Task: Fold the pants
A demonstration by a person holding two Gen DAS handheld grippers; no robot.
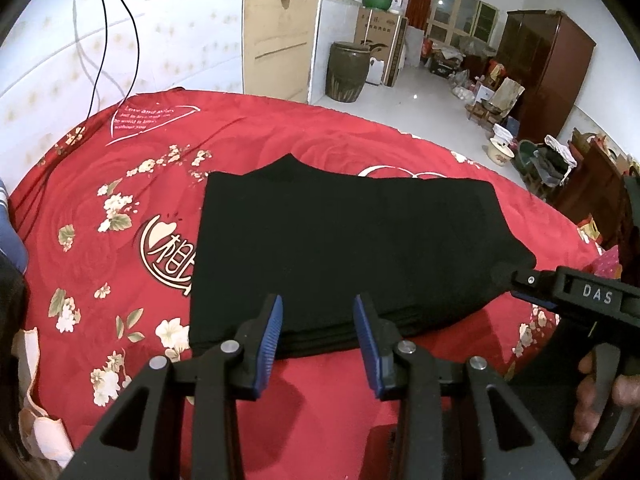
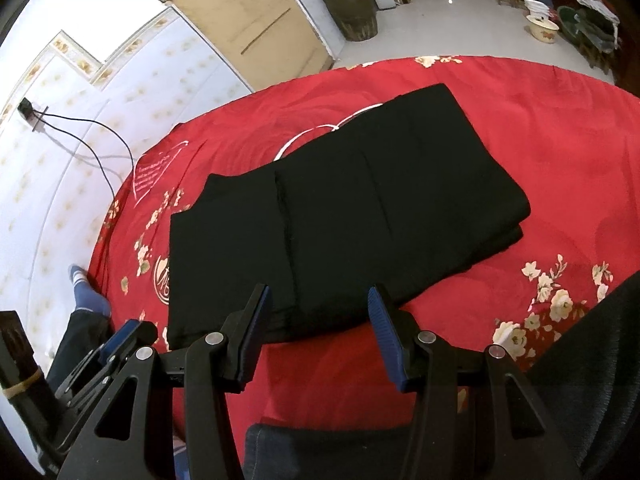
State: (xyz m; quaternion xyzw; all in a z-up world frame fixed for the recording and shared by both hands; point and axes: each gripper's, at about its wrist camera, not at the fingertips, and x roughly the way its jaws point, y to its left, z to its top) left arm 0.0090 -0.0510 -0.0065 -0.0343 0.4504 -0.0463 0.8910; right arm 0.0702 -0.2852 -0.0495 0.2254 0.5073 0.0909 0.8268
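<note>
A cluttered tiled room, a bed (image 1: 120, 184) under a red floral cover. Left hand-held gripper (image 1: 318, 340), jaws apart and empty, hung just short of the near edge of the folded black pants (image 1: 340, 248). Right hand-held gripper (image 2: 320, 336), likewise parted with nothing between the pads, poised at that same near edge; seen in the left wrist view with its tip close against the bundle's right near corner, contact impossible to confirm. Pants lay straight ahead of both tools, stacked in layers, long axis running left to right across the left view and slanting away to the right in the right view. Neither tool clearly nearer. Folding judged nearly complete; perhaps one more fold or a tidy-up left. Beyond the bed: a dark ceramic jar (image 1: 347, 72), a wooden wardrobe (image 1: 548, 64), a dangling black cable (image 1: 116, 40). Nothing seen between jaws and cloth.
</note>
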